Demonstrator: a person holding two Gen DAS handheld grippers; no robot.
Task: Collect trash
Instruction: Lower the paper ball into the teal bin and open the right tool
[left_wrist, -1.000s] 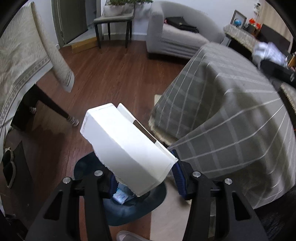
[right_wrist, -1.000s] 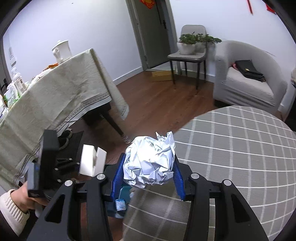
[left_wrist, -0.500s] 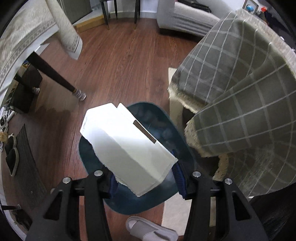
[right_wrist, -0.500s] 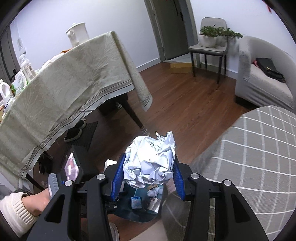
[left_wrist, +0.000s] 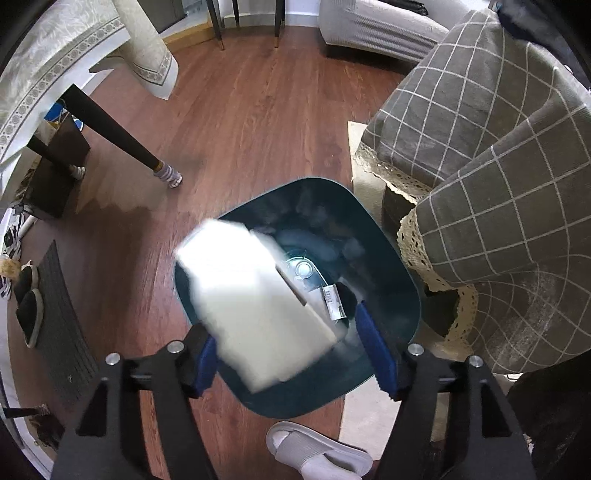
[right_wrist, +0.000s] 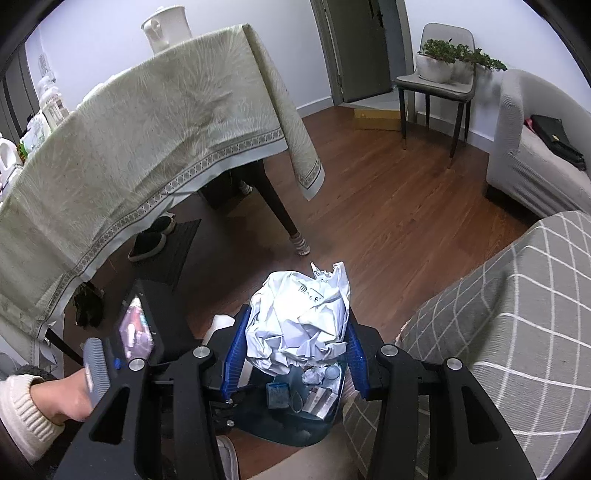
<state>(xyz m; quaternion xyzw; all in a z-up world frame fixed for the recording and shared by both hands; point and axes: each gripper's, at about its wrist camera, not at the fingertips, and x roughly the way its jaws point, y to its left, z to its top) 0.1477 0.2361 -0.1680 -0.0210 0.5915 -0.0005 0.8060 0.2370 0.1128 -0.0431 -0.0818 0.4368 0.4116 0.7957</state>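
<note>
In the left wrist view a white carton (left_wrist: 255, 302), blurred by motion, hangs between the spread fingers of my left gripper (left_wrist: 293, 349), directly above a dark teal trash bin (left_wrist: 391, 258) on the floor. The jaws stand wide and the right pad (left_wrist: 375, 347) is clear of the carton. Trash lies in the bin's bottom. In the right wrist view my right gripper (right_wrist: 295, 349) is shut on a crumpled white paper ball (right_wrist: 301, 325), above the same bin (right_wrist: 291, 432), with the left gripper's body at lower left.
A table with a grey checked cloth (left_wrist: 498, 147) stands right of the bin. A dining table with a beige cloth (right_wrist: 129, 147) and its dark leg (left_wrist: 110, 136) stand left. A white slipper (left_wrist: 317, 454) lies by the bin. An armchair (right_wrist: 535, 155) and a chair with plants (right_wrist: 439, 81) stand at the back.
My left gripper has opened and the white carton has slipped loose, dropping toward the bin. Both grippers have moved over the bin. The right gripper still holds the paper ball.
</note>
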